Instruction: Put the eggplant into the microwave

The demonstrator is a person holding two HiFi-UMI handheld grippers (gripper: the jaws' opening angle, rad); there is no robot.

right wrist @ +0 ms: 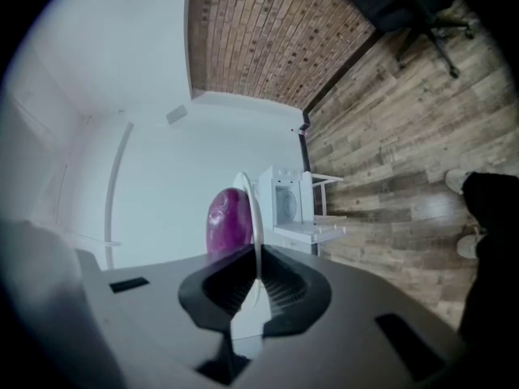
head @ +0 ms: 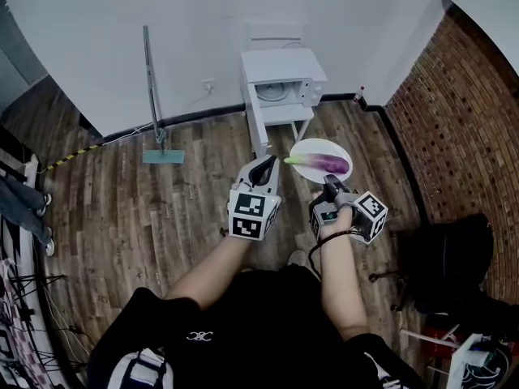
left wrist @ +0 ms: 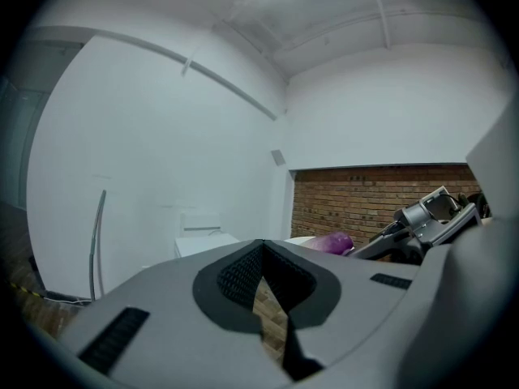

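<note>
1. Far left, a mop (head: pixel 151 96) leans on the white wall. It's just background and has nothing to do with the job.
2. The left gripper (head: pixel 264 167) has its jaws together with nothing in them. It's held out just left of the plate, so it looks free for door duty if that's needed.
3. The microwave (head: pixel 284 75) sits at the far wall on a white stand (head: pixel 280 120), well apart from the plate. Nothing is inside it yet, as far as the head view shows.
4. The eggplant (head: pixel 328 164) lies on a white plate (head: pixel 312 148) held up in the air between the person and the microwave. Its green stem points left.
5. The right gripper (head: pixel 328 181) is clamped on the plate's near rim and carries the whole thing.
6. Progress guess: the pick-up part is done. Left to do is closing the distance, getting the eggplant inside and letting go.
7. Hard to make out:
   - The microwave door. A round shape shows in the front, but it could be the turntable in an open cavity or a window in a closed door.
   - In the right gripper view the plate is edge-on and hides half the eggplant.
   - The left gripper view only catches a purple end of it.
   - Near right, something dark (head: pixel 446 258) stands on the floor, maybe a chair, too murky to say.
</note>
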